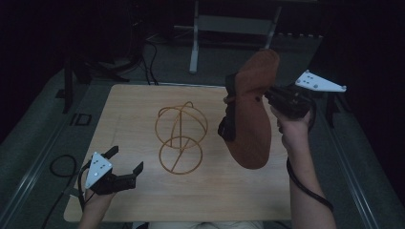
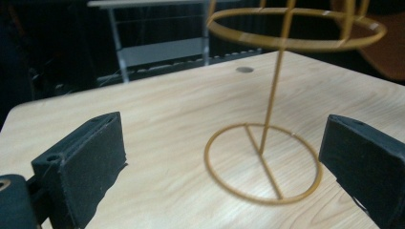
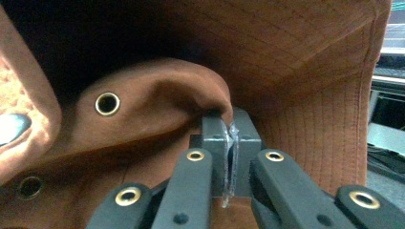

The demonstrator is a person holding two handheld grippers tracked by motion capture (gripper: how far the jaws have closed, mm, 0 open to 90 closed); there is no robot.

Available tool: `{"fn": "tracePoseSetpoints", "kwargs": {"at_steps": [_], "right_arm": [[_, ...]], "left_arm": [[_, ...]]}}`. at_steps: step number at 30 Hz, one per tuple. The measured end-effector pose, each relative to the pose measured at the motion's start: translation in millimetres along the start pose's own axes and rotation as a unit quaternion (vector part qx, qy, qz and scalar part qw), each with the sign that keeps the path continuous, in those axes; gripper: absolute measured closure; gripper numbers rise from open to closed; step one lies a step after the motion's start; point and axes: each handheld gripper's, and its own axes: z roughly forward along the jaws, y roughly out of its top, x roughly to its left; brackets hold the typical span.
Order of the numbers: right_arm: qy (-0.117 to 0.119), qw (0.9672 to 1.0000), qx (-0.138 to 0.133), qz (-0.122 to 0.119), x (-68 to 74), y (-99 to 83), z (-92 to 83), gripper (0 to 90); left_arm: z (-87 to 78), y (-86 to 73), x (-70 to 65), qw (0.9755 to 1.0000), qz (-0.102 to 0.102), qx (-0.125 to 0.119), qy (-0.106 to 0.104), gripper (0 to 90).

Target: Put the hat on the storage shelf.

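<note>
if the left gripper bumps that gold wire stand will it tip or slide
The wire stand looks light: thin wire rings on one slim upright rod, so a bump would probably slide it on the smooth table. It seems top-heavy, with wide hoops above a flat ring base, so a high push may tip it. The open left hand-held gripper sits low, near base level.

One brown hat, one gold wire stand, one wooden table, two grippers: left, right.
</note>
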Motion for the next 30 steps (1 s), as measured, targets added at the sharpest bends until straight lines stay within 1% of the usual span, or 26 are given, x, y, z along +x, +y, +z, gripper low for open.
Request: {"fn": "tracePoseSetpoints", "kwargs": {"at_steps": [1,2,3,4,5,7,8,9,11,12,13,14,16,17,18,19,20,21,22,23,26,28,30], "right_arm": [[0.000,1.0000,0.000,0.000,0.0,0.0,0.0,87.8],[0.002,1.0000,-0.001,0.001,0.3,1.6,2.6,87.9],[0.006,1.0000,-0.003,0.003,2.0,5.7,9.9,87.9],[0.012,0.9999,-0.003,0.002,4.9,8.8,17.9,87.8],[0.012,0.9999,-0.003,0.002,4.9,8.8,17.9,87.8],[0.016,0.9999,0.002,-0.003,9.3,11.1,27.5,87.8],[0.025,0.9996,0.010,-0.007,14.1,12.4,38.3,87.8],[0.025,0.9996,0.010,-0.007,14.1,12.4,38.3,87.8],[0.033,0.9992,0.019,-0.010,19.6,12.9,50.0,87.8],[0.041,0.9989,0.023,-0.008,21.9,12.9,56.0,87.8],[0.050,0.9983,0.030,-0.005,27.8,12.9,68.3,87.7],[0.050,0.9983,0.030,-0.005,27.8,12.9,68.3,87.7],[0.060,0.9974,0.039,-0.006,34.0,12.2,81.2,87.7],[0.066,0.9968,0.045,-0.004,37.1,11.6,87.7,87.7],[0.074,0.9960,0.049,0.000,39.9,10.8,94.3,87.6],[0.081,0.9954,0.053,0.002,43.0,9.9,100.3,87.6],[0.081,0.9954,0.053,0.002,43.0,9.9,100.3,87.6],[0.085,0.9946,0.060,0.003,46.2,9.1,106.7,87.6],[0.091,0.9932,0.074,0.000,52.6,6.9,116.9,87.6],[0.097,0.9920,0.082,0.000,56.0,5.1,122.4,87.5],[0.109,0.9884,0.106,-0.003,66.9,-3.3,137.6,87.4],[0.112,0.9862,0.121,-0.007,71.9,-9.0,145.9,87.4],[0.117,0.9840,0.134,-0.003,74.2,-14.4,153.3,87.3]], "left_arm": [[0.0,0.0,0.0,1.0000,0.000,0.000,0.000,2.6],[-4.2,-11.8,3.3,0.9998,-0.016,-0.005,0.013,2.6],[-6.3,-16.0,3.9,0.9995,-0.022,-0.012,0.019,2.6],[-8.2,-18.6,4.4,0.9994,-0.022,-0.012,0.023,2.6],[-9.5,-20.1,4.3,0.9995,-0.021,-0.009,0.023,2.6],[-13.4,-21.1,2.3,0.9995,-0.019,-0.011,0.022,2.6],[-15.0,-21.3,0.9,0.9995,-0.016,-0.012,0.024,2.6],[-16.8,-21.7,-0.1,0.9995,-0.013,-0.013,0.025,2.6],[-18.6,-23.8,-0.7,0.9994,-0.014,-0.016,0.026,2.6],[-18.7,-25.3,-0.2,0.9994,-0.015,-0.014,0.027,2.6],[-18.6,-27.1,0.5,0.9994,-0.019,-0.015,0.025,2.6],[-18.1,-28.7,1.4,0.9994,-0.021,-0.011,0.025,2.6],[-17.1,-31.5,2.6,0.9993,-0.023,-0.008,0.028,2.6],[-16.2,-32.7,2.9,0.9992,-0.030,-0.008,0.025,2.6],[-14.9,-33.2,2.6,0.9992,-0.032,-0.003,0.023,2.6],[-13.7,-33.8,1.5,0.9994,-0.025,-0.002,0.026,2.6],[-13.7,-33.8,1.5,0.9994,-0.025,-0.002,0.026,2.6],[-12.0,-34.0,-0.3,0.9995,-0.015,0.001,0.026,2.6],[-11.7,-34.1,-0.8,0.9996,-0.014,0.000,0.023,2.6],[-11.7,-34.3,-1.0,0.9996,-0.015,-0.001,0.023,2.6],[-12.5,-36.6,1.6,0.9994,-0.023,0.001,0.025,2.6],[-13.0,-38.4,3.8,0.9992,-0.030,0.000,0.026,2.6],[-13.4,-39.6,5.8,0.9990,-0.034,0.000,0.029,2.6]]}}
